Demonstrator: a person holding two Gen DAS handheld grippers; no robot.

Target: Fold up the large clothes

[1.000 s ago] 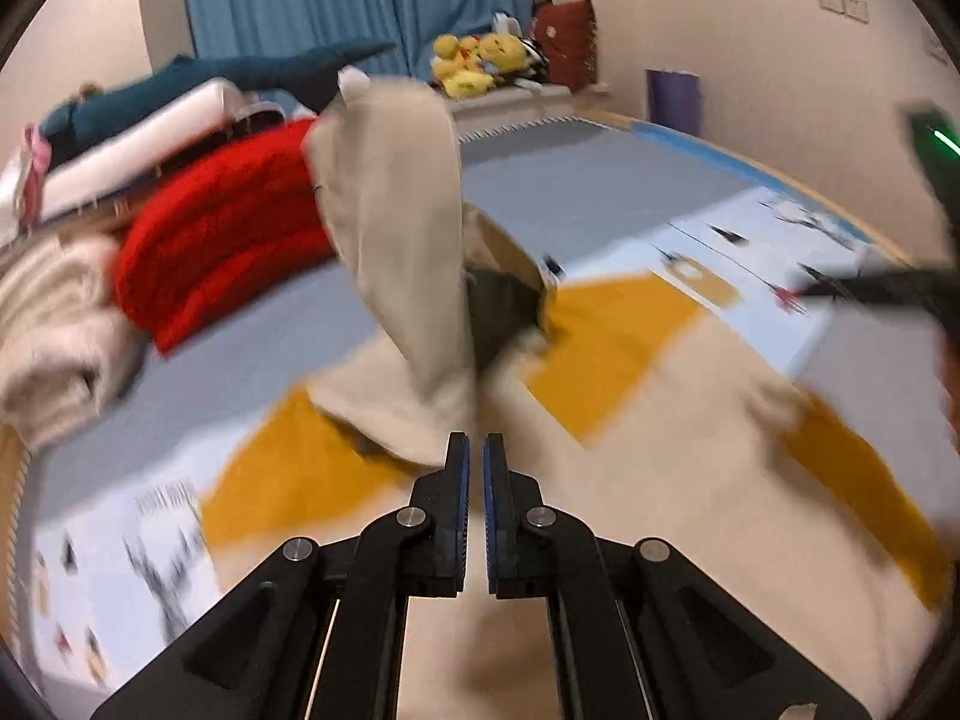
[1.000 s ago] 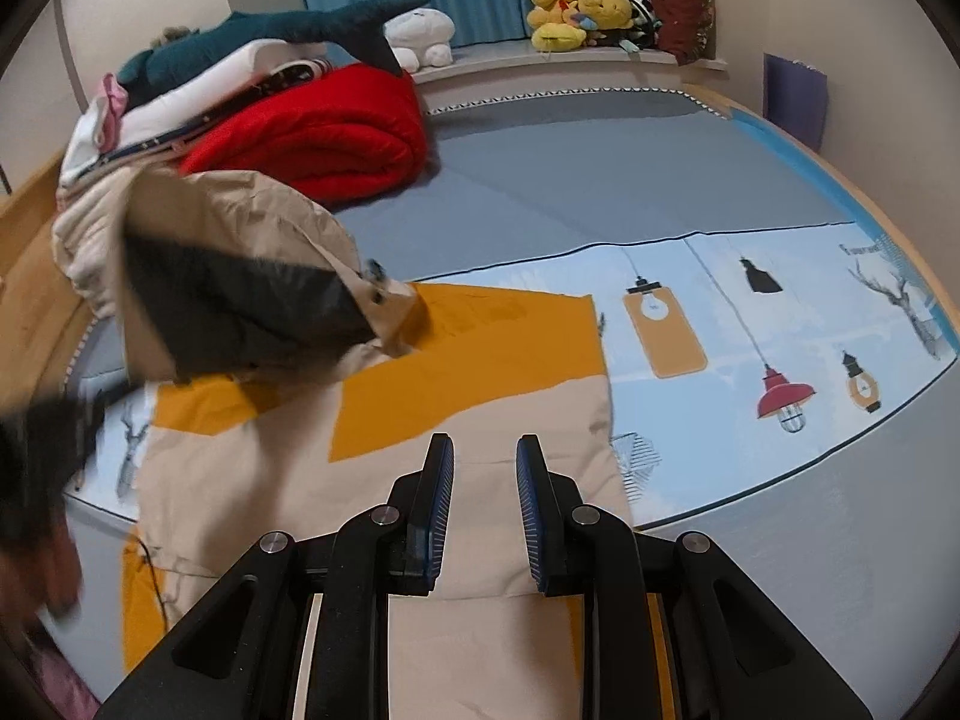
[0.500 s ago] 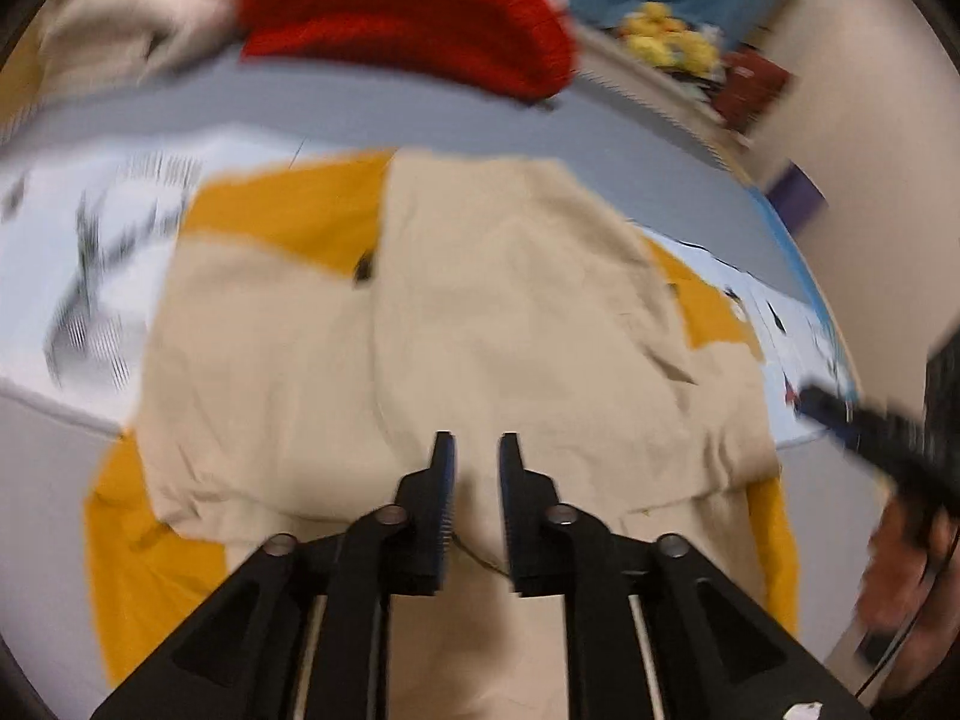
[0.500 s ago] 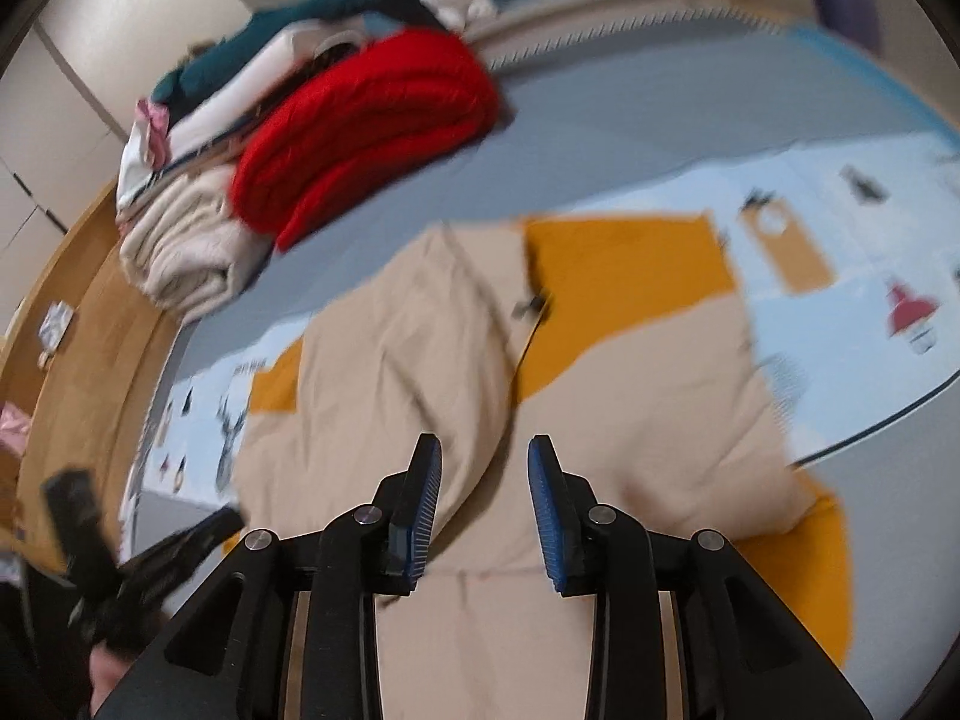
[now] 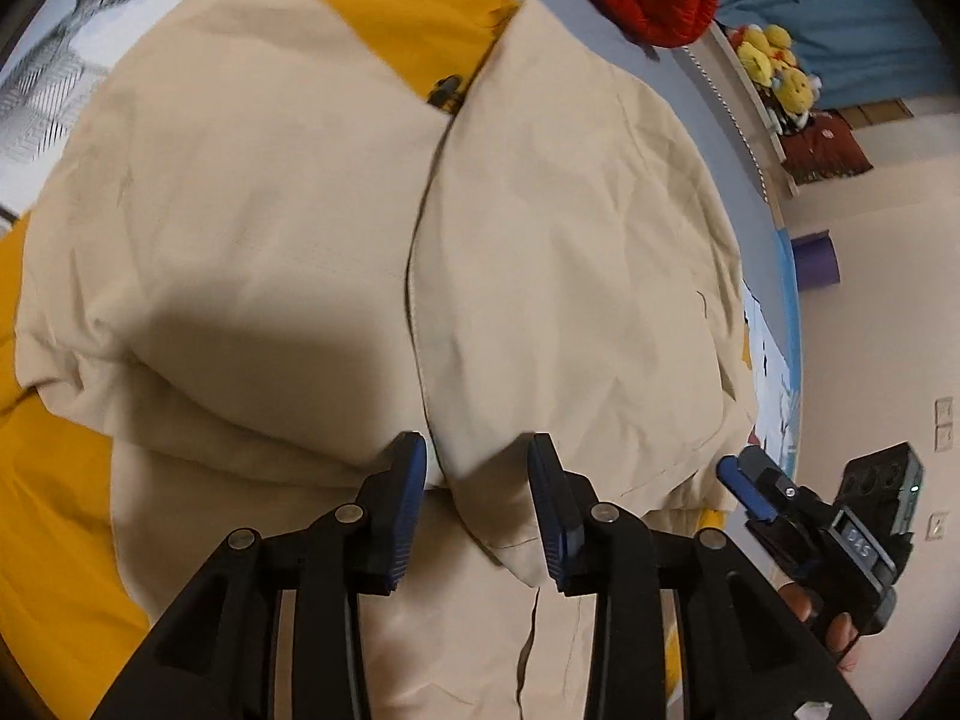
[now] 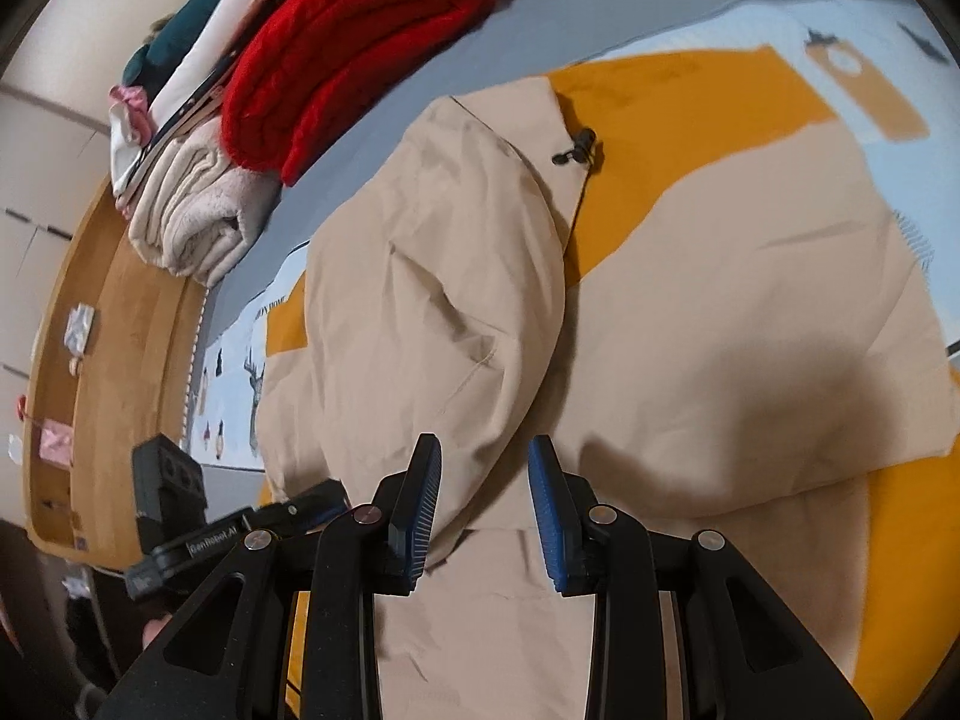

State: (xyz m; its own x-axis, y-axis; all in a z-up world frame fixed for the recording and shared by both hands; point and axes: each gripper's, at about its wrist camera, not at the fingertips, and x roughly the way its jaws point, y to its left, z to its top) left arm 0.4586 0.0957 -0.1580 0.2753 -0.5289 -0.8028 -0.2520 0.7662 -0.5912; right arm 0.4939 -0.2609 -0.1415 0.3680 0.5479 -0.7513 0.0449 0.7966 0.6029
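Observation:
A large beige and orange jacket (image 5: 270,228) lies flat on the bed, one beige half folded over the other along a middle seam. It also fills the right wrist view (image 6: 720,276). My left gripper (image 5: 477,504) is open and empty, just above the jacket's near edge at the fold. My right gripper (image 6: 483,504) is open and empty over the same near edge; it shows in the left wrist view (image 5: 744,486) to the right. The left gripper shows at the lower left of the right wrist view (image 6: 300,507). A black cord toggle (image 6: 576,147) lies at the jacket's far end.
A folded red blanket (image 6: 354,36) and a cream blanket (image 6: 192,222) are stacked at the far side of the bed. The printed bedsheet (image 6: 852,54) lies under the jacket. A wooden bed frame (image 6: 108,330) runs along the left. Plush toys (image 5: 774,66) sit by the blue curtain.
The left gripper carried the lifted beige part over, let it go flat on the jacket and opened wide. Both grippers dropped close to the jacket's near edge; the right one opened wider.

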